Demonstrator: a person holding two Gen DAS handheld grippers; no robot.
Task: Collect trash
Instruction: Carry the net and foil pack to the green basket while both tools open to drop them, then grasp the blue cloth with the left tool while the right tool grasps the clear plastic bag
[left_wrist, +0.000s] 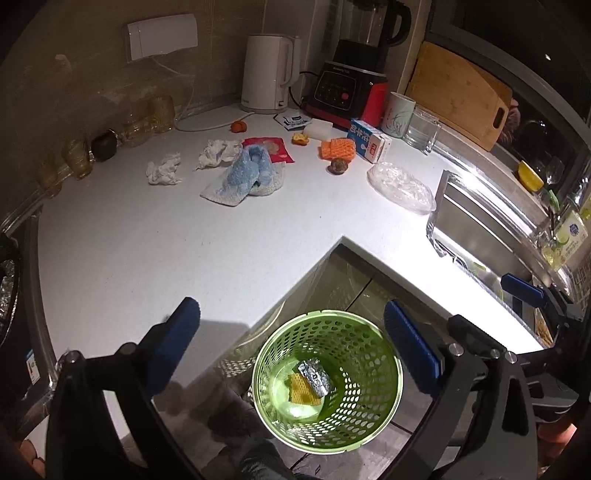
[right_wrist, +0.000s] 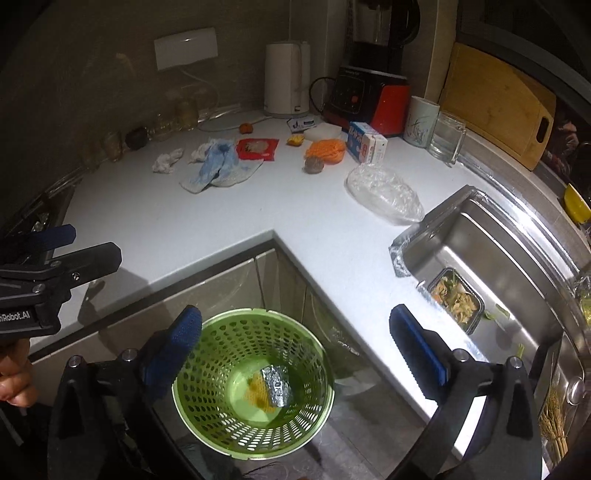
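Down on the floor, the green perforated plastic bin (left_wrist: 327, 380) holds just a foil wad (left_wrist: 314, 376) and yellow scrap; crumpled white tissues (left_wrist: 164, 170), orange netting (left_wrist: 338, 147) and clear plastic wrap (left_wrist: 400, 186) remain on the white tabletop (left_wrist: 147, 240), left gripper (left_wrist: 291, 345) and right gripper (right_wrist: 295, 349) both spread empty
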